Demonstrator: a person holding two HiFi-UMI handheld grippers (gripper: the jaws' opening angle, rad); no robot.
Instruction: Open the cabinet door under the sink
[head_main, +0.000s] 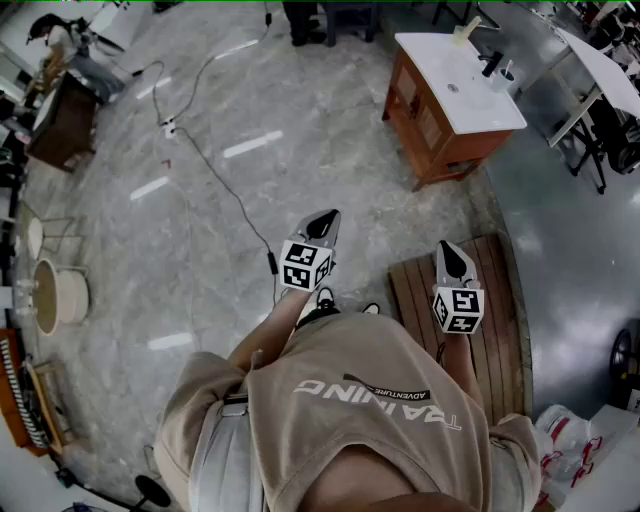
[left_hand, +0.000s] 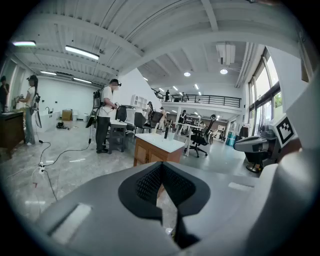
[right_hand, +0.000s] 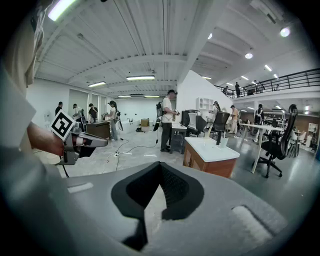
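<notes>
The sink cabinet (head_main: 440, 125) is a wooden unit with a white top and a black faucet (head_main: 491, 63), standing on the floor well ahead of me, to the right. Its panelled doors (head_main: 418, 118) look shut. The cabinet (left_hand: 150, 151) also shows in the left gripper view, just past the jaws. In the right gripper view the cabinet (right_hand: 209, 161) sits right of centre. My left gripper (head_main: 325, 222) and right gripper (head_main: 452, 256) are held at waist height, far from the cabinet. On both, the jaws meet at the tips with nothing between them.
A slatted wooden platform (head_main: 505, 300) lies on the floor under my right gripper. A black cable (head_main: 215, 180) snakes over the grey floor ahead on the left. A person with a backpack (left_hand: 105, 120) stands by desks behind the cabinet. An office chair (right_hand: 277, 147) is to its right.
</notes>
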